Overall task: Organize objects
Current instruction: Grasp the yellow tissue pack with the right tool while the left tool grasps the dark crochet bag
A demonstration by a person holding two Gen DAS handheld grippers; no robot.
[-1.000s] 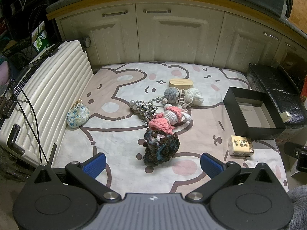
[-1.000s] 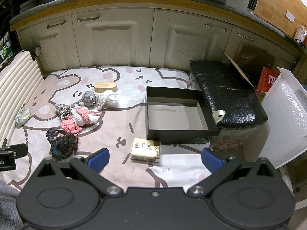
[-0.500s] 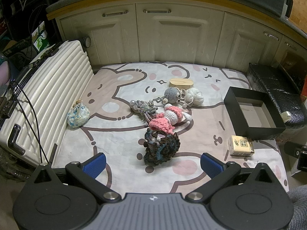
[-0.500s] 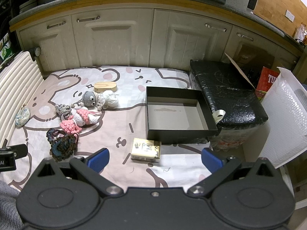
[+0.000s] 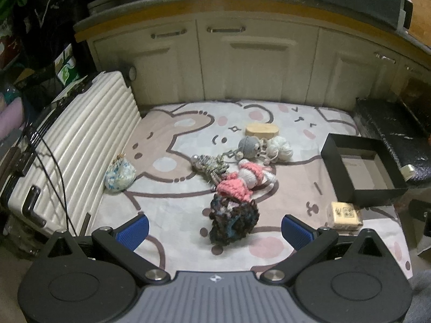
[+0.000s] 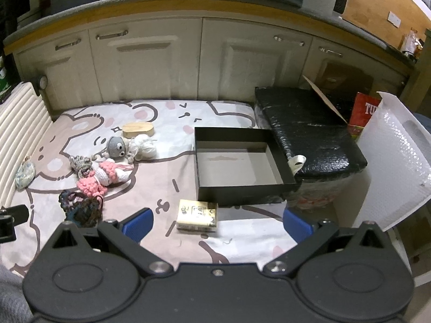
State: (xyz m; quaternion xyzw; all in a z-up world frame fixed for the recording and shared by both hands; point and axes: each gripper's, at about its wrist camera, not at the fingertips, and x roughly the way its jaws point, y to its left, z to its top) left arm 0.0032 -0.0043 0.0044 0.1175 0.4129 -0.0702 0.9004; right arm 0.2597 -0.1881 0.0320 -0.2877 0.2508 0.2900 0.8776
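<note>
My left tool (image 5: 214, 228) and right tool (image 6: 217, 220) are both spread wide and carry nothing. The crochet toys (image 5: 243, 177) lie tangled on the cartoon sheet (image 5: 172, 193), apart from the black box (image 6: 239, 169). I fear one pull drags several together. Cream cabinets (image 6: 150, 62) stand behind.

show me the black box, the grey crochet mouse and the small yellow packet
black box (image 6: 243, 191), right wrist view, on its near outer wall
grey crochet mouse (image 6: 116, 146), right wrist view, on the middle of its head
small yellow packet (image 6: 197, 213), right wrist view, on its printed top face
</note>
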